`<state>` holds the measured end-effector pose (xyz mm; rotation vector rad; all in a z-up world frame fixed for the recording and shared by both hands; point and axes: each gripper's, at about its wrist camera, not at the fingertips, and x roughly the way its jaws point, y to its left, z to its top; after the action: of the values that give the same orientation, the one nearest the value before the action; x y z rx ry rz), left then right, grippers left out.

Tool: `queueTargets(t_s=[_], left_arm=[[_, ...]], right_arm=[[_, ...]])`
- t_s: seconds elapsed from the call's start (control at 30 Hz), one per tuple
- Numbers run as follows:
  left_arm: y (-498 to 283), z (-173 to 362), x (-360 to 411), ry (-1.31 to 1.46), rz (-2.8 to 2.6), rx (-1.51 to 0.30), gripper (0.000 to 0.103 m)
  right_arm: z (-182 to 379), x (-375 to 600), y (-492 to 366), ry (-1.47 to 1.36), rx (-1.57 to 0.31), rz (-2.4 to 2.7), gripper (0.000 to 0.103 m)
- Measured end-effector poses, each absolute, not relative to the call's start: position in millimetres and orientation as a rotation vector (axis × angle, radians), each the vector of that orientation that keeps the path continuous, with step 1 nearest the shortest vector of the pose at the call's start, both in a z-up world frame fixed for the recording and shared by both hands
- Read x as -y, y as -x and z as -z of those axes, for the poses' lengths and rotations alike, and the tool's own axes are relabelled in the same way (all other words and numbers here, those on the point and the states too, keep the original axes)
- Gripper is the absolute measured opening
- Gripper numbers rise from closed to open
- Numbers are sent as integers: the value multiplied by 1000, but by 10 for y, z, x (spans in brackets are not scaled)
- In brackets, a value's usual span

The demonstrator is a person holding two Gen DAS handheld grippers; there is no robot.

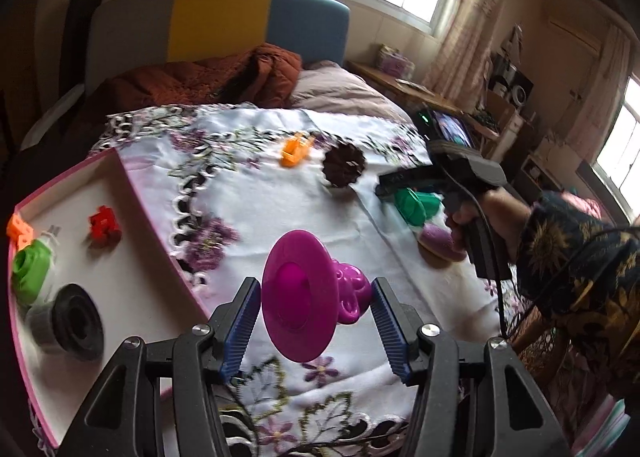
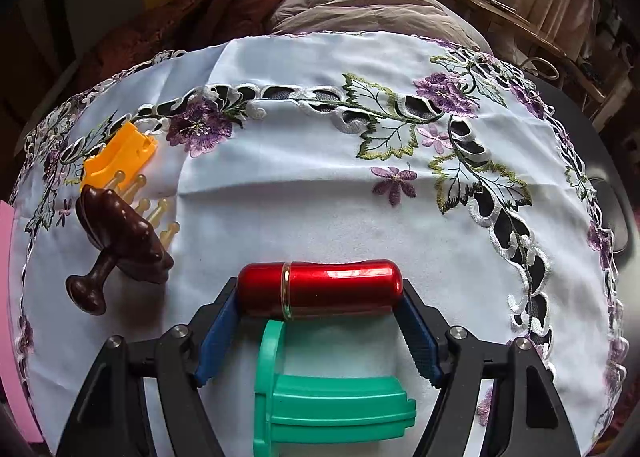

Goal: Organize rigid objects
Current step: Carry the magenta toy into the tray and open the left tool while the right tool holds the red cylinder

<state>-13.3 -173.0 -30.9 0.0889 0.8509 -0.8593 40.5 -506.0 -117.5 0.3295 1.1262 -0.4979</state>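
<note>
Magenta plastic funnel-shaped toy (image 1: 298, 295) sits clamped between our left gripper (image 1: 316, 321) pads, lifted above the embroidered white tablecloth (image 1: 248, 197), a pink-rimmed white tray (image 1: 132, 257) to its left. Our right gripper (image 2: 320, 327) clasps a glossy red metal capsule (image 2: 320, 287) end to end, a green plastic piece (image 2: 328, 401) beneath it.

Left gripper (image 1: 314, 327) clamped on magenta plastic flanged piece (image 1: 298, 297); right gripper (image 2: 320, 331), end-to-end on glossy red metal capsule (image 2: 320, 289).
</note>
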Motion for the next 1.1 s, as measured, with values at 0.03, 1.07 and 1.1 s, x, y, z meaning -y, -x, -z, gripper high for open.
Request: queueTargets(t_s=[0.03,1.07,1.1], left_arm=[[78,279,1666,-68,847,-848,57],[-1426,638,646,32,400,-958,82],[-1367,597,620,36,404,-944,81]], right_arm=[[1173,5057,-403,-329,-1126,498,75],[1172,5069,-433,-320,-1129,493,75],[1172,5071,-435,-319,-1129,493,75]])
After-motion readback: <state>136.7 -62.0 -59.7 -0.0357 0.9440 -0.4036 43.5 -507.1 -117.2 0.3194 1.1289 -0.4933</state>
